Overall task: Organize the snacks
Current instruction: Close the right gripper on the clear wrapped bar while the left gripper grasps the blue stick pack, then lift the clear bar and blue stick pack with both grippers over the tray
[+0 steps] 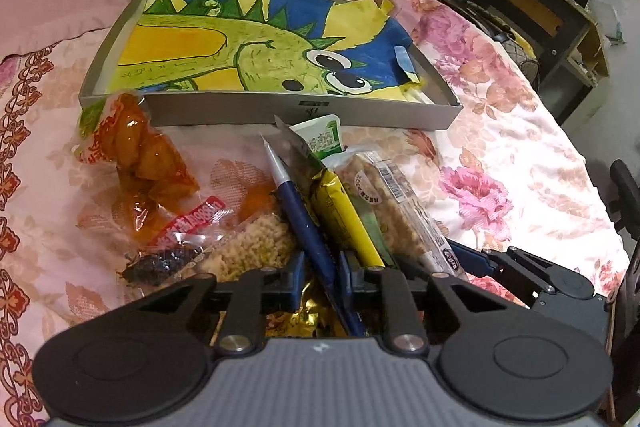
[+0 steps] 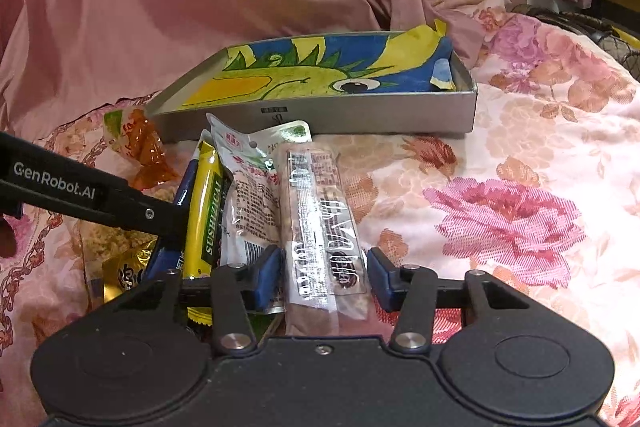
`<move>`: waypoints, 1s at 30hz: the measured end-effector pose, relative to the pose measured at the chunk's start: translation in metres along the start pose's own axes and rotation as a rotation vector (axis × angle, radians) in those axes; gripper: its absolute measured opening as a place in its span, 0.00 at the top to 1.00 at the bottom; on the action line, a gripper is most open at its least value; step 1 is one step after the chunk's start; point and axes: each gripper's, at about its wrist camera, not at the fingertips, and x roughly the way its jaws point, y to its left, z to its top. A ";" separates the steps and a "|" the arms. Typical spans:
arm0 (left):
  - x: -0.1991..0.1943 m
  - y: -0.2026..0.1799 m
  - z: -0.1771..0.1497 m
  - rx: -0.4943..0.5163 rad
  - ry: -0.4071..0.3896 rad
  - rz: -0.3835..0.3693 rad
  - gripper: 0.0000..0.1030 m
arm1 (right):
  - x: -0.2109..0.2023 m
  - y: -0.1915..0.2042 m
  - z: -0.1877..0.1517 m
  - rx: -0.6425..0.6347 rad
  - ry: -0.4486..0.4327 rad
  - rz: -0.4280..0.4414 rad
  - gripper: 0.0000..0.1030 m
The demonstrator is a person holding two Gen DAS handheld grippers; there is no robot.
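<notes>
Left wrist view
Landmark: the grey box (image 1: pixel 256 113), lined with a dinosaur drawing (image 1: pixel 248 47), lies on the floral bedspread (image 1: pixel 500 147).
Progress: you have no snack in the box yet; the whole pile lies just in front of its near wall, so nearly all the sorting appears to be left.
Pile: an orange packet (image 1: pixel 148 155) sits at the box's near left corner; a crumbly bar (image 1: pixel 252 243), a yellow packet (image 1: pixel 344 219), a green-topped pouch (image 1: pixel 320 139) and a clear-wrapped bar (image 1: pixel 404 211) lie in front of the near wall.
Your left gripper (image 1: pixel 318 277): pinching the dark blue stick packet (image 1: pixel 304 211), which runs from between the pads up toward the box.
Pose: it points steeply down over the pile, aimed at the box.
Your right gripper (image 1: pixel 476 259): only its side shows, right of the pile; this view does not tell its state.

Right wrist view
Landmark: the same grey box (image 2: pixel 320 119), beyond the pile and empty of snacks.
Your right gripper (image 2: pixel 326 275): partly spread around the clear-wrapped bar (image 2: pixel 320 219); the left pad lies against the wrapper, while a sliver of bedspread shows at the right pad, so you do not yet pinch it.
Pose: tilted down, pointing along the bar toward the box's near wall.
Your left gripper: its black arm crosses in from the left, in front of the box; the fingertips are hidden here.
Remaining: lift both items into the box, then the rest of the pile.
</notes>
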 end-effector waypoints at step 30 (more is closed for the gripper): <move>-0.004 -0.008 -0.012 -0.024 0.037 0.022 0.83 | -0.006 0.012 -0.003 -0.052 0.015 -0.032 0.58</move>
